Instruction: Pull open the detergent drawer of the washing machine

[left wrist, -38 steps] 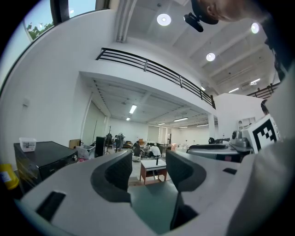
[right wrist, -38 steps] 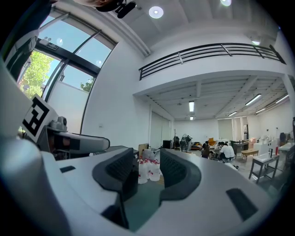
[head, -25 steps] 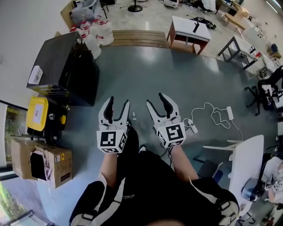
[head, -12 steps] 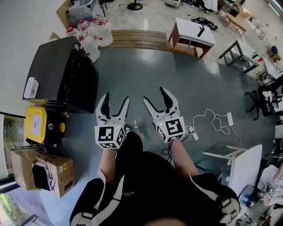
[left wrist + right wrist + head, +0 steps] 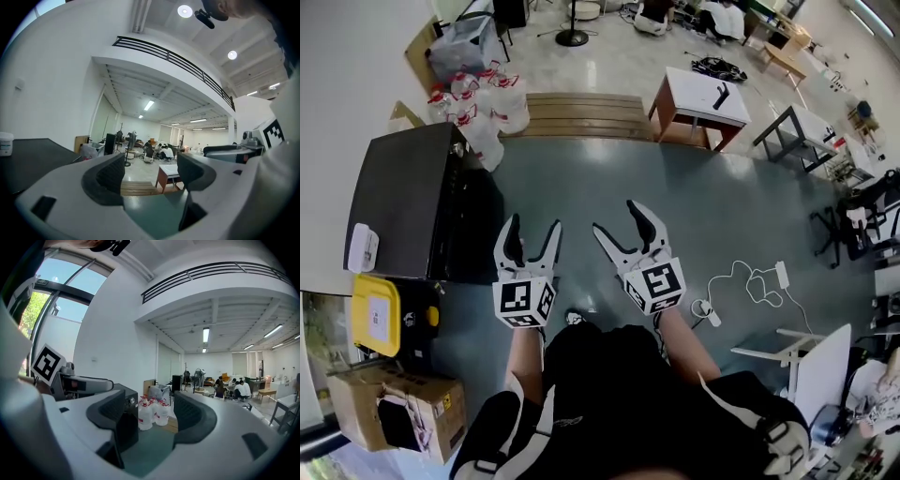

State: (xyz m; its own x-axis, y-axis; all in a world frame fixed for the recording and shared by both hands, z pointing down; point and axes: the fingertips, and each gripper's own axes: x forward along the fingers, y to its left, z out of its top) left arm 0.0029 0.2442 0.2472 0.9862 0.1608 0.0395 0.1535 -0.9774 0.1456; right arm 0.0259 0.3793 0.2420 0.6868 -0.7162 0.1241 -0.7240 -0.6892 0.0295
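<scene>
Black washing machine (image 5: 403, 202) sits at the floor's left edge against the wall, just left of my left gripper (image 5: 532, 231). Right gripper (image 5: 622, 223) is alongside. Both sets of jaws have just been opening, now wide apart with nothing between them. I can't make out the drawer.

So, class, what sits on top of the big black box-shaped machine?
A small white container sits near one edge of the black box-shaped machine; the patch beneath it is covered.

Washing machine (image 5: 403, 202) stands left, water jugs (image 5: 483, 103) just beyond. A lidded bin (image 5: 375, 314) and cardboard box (image 5: 356, 411) lie nearer; a table (image 5: 701, 94) far right.
</scene>
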